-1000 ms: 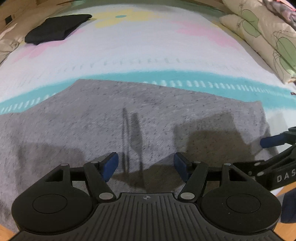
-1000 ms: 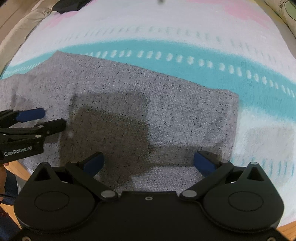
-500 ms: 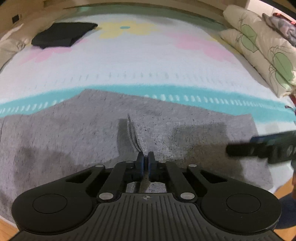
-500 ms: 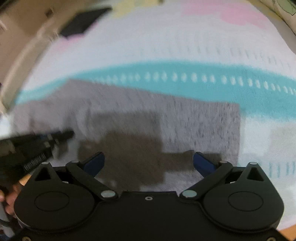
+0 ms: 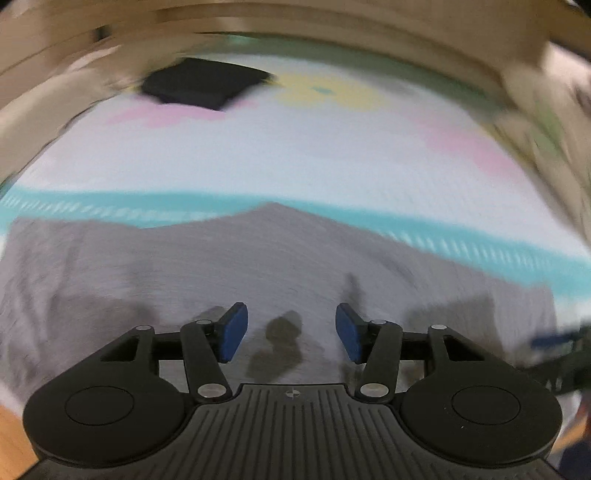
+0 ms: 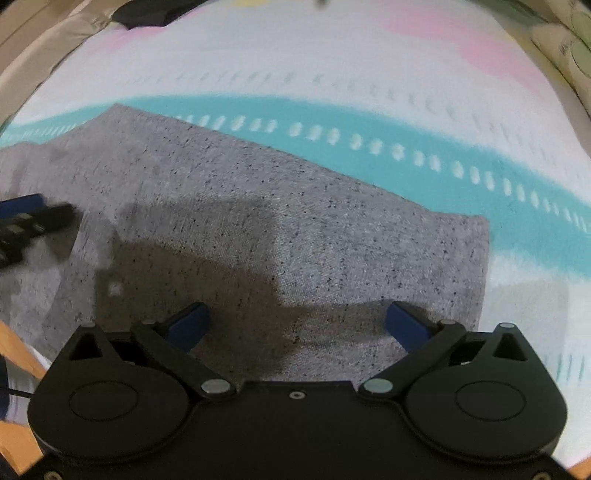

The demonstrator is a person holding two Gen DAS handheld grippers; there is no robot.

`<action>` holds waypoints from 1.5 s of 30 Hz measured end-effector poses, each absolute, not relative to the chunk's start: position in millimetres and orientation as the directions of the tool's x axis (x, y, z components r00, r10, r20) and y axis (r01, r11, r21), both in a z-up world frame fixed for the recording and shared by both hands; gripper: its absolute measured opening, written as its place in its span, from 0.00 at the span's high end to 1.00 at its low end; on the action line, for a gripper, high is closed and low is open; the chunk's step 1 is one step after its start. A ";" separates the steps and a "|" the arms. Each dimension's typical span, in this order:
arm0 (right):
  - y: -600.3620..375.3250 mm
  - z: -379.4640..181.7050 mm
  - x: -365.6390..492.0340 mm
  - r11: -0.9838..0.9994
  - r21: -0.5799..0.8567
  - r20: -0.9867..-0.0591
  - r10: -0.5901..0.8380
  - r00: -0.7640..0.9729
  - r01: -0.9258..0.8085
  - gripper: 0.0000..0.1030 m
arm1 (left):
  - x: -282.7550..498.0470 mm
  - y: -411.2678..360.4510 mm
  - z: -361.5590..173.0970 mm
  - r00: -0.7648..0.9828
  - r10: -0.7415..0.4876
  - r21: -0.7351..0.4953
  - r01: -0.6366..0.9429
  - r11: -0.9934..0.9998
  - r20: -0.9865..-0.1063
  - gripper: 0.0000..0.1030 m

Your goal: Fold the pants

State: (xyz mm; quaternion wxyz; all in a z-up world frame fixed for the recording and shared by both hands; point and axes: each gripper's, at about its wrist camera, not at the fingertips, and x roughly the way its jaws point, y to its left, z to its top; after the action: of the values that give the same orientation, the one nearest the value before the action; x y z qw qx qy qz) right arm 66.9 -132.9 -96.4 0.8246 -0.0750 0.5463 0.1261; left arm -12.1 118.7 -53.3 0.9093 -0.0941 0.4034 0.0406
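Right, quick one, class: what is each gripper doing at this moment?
Left gripper: jaws just opened, nothing between them, above the grey pants.
Right gripper: open wide, holding nothing.

Bedroom in a home. Bed (image 6: 332, 48) with white spread: teal band, pink and yellow flower print. Leaf-print pillows (image 6: 569, 44) at right edge, wooden frame (image 5: 295, 22) around it. Folded dark garment (image 5: 203, 83) and grey pants (image 6: 277, 221) on top.

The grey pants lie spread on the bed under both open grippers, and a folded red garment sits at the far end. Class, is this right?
Not quite: the folded garment at the far end is black, not red, as the left wrist view shows. The grey pants do lie spread on the bed under both open grippers.
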 end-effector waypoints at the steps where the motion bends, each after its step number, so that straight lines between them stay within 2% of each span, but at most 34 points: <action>1: -132.9 -95.9 68.3 0.959 0.018 -0.924 0.123 0.361 -0.282 0.00 | -16.3 131.1 -50.4 0.683 0.010 -0.167 -0.193 0.967 -0.731 0.50; 3: -132.7 -95.1 72.2 0.963 0.022 -0.931 0.118 0.345 -0.269 0.00 | -27.8 158.6 -46.4 0.703 0.027 -0.236 -0.275 0.932 -0.711 0.49; 5: -130.7 -94.5 75.0 0.967 0.023 -0.936 0.110 0.334 -0.254 0.00 | -40.7 187.5 -44.7 0.713 0.036 -0.307 -0.347 0.886 -0.700 0.32; 7: -129.3 -94.4 78.0 0.970 0.022 -0.939 0.103 0.327 -0.244 0.00 | -57.5 213.6 -44.7 0.730 0.055 -0.374 -0.412 0.831 -0.682 0.24; 11: -126.9 -93.5 80.3 0.974 0.022 -0.944 0.095 0.315 -0.228 0.00 | -91.3 256.0 -50.7 0.713 0.142 -0.444 -0.565 0.695 -0.686 0.24; 14: -122.8 -94.3 83.6 0.976 0.023 -0.947 0.091 0.307 -0.217 0.00 | -108.5 275.7 -60.9 0.693 0.148 -0.483 -0.624 0.614 -0.706 0.24; 25: -124.1 -94.3 85.5 0.973 0.033 -0.949 0.102 0.298 -0.228 0.00 | -103.9 260.9 -86.3 0.584 0.139 -0.377 -0.668 0.641 -0.800 0.23; 28: -124.3 -95.6 86.0 0.974 0.034 -0.949 0.101 0.298 -0.224 0.00 | -104.2 259.4 -86.3 0.590 0.148 -0.375 -0.666 0.644 -0.794 0.18; 34: -124.5 -93.4 84.5 0.975 0.030 -0.949 0.097 0.301 -0.219 0.00 | -124.0 257.9 -83.1 0.605 0.194 -0.395 -0.697 0.599 -0.772 0.18; 38: -122.1 -94.2 85.9 0.977 0.023 -0.950 0.088 0.301 -0.211 0.00 | -109.3 262.9 -92.0 0.637 0.130 -0.455 -0.663 0.594 -0.760 0.18; 45: -123.7 -93.7 83.6 0.976 0.027 -0.945 0.095 0.312 -0.215 0.00 | -104.0 273.0 -99.8 0.711 0.163 -0.555 -0.653 0.516 -0.684 0.17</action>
State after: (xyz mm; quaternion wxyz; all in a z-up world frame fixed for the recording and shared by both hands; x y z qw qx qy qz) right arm 83.6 -123.7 -93.7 0.8083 -0.0518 0.5785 0.0959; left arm -104.0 273.0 -99.8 0.8215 -0.4248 0.2881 0.2484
